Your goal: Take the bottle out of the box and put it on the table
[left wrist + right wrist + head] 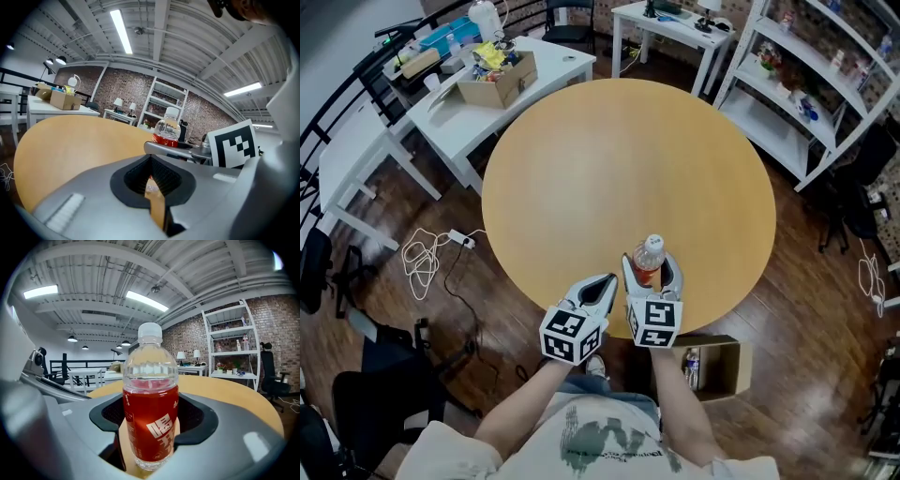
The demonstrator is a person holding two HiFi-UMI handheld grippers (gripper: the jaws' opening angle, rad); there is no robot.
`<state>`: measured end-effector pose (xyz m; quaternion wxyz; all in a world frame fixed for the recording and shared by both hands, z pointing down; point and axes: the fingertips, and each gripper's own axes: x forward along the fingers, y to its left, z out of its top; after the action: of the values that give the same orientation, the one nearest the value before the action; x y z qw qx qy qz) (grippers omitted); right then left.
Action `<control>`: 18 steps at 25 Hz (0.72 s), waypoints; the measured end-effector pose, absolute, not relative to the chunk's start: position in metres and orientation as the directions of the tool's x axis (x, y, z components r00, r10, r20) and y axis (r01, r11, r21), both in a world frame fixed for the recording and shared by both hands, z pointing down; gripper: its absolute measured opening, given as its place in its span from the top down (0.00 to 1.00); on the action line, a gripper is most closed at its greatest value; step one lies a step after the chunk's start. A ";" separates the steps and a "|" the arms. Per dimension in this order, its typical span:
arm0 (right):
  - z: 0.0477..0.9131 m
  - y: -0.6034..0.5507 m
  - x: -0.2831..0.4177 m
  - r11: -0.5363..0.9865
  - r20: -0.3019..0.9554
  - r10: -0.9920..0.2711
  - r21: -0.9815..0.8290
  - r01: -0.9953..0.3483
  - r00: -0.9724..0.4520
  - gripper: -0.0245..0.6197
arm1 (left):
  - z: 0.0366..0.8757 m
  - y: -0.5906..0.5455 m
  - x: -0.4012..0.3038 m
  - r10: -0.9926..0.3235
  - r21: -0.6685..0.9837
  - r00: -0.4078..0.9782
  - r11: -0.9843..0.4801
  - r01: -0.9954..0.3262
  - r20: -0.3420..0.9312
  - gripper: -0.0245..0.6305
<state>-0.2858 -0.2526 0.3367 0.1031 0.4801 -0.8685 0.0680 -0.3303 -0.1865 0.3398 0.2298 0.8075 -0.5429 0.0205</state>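
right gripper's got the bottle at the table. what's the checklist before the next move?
1. Grip: right gripper is shut on the bottle, with fingers on both sides. ok
2. Bottle is upright with the cap on. ok
3. Bottle is over the table and not past its rim. ok, though close to the near edge
4. Bottle base resting on the tabletop before release: cannot tell
5. Left gripper is shut and empty, beside the right one and not touching the bottle. ok
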 end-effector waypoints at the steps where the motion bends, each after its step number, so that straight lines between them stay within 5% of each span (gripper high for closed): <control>1: 0.337 -0.250 -0.284 0.531 0.252 -0.817 -0.023 -0.847 -0.519 0.48 | 0.341 -0.185 -0.328 -0.867 0.356 0.412 -0.304 -0.884 0.282 0.96; 18: 0.338 -0.234 -0.278 0.555 0.337 -0.783 -0.002 -0.832 -0.523 0.47 | 0.337 -0.167 -0.331 -0.893 0.432 0.387 -0.263 -0.863 0.230 0.96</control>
<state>-0.2780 -0.2343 0.3375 0.1505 0.4646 -0.8688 0.0814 -0.3313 -0.1667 0.3368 0.2510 0.7941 -0.5527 -0.0300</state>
